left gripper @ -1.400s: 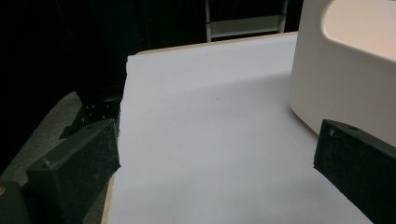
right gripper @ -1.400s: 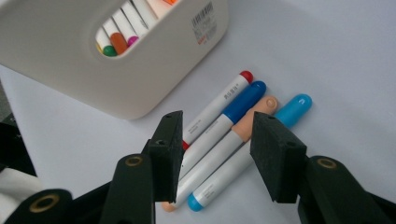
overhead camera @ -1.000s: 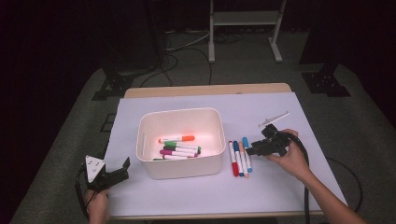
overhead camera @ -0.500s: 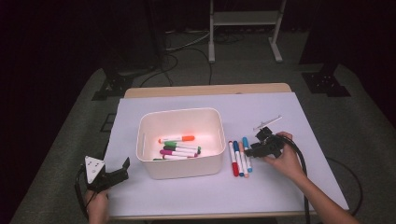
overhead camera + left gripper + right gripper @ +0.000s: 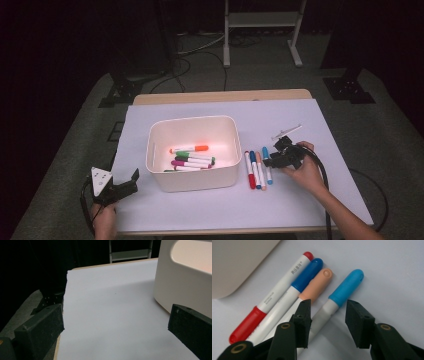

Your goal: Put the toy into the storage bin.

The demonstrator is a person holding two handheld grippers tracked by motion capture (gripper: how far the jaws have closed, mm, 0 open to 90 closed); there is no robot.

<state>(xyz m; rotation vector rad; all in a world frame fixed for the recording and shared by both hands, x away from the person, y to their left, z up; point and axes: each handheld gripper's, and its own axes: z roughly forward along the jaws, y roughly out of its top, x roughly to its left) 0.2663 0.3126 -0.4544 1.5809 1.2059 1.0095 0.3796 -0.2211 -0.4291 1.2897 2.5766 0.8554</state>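
Now the right tongs (image 5: 327, 315) straddle the light-blue marker (image 5: 337, 298), jaws apart; left tongs (image 5: 112, 332) gape wide.

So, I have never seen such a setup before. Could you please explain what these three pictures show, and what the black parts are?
A person sits at a table covered in white and holds a two-jaw tool in each hand. The high view looks down from above. The other two pictures come from small cameras riding on each tool, looking along its black jaws.

The left gripper rests open near the table's near left corner, holding nothing, beside a white bin that contains several markers. Four more markers lie to the right of the bin: red, dark blue, peach and light blue. The right gripper is open, with its jaws on either side of the light blue marker, not yet closed on it.
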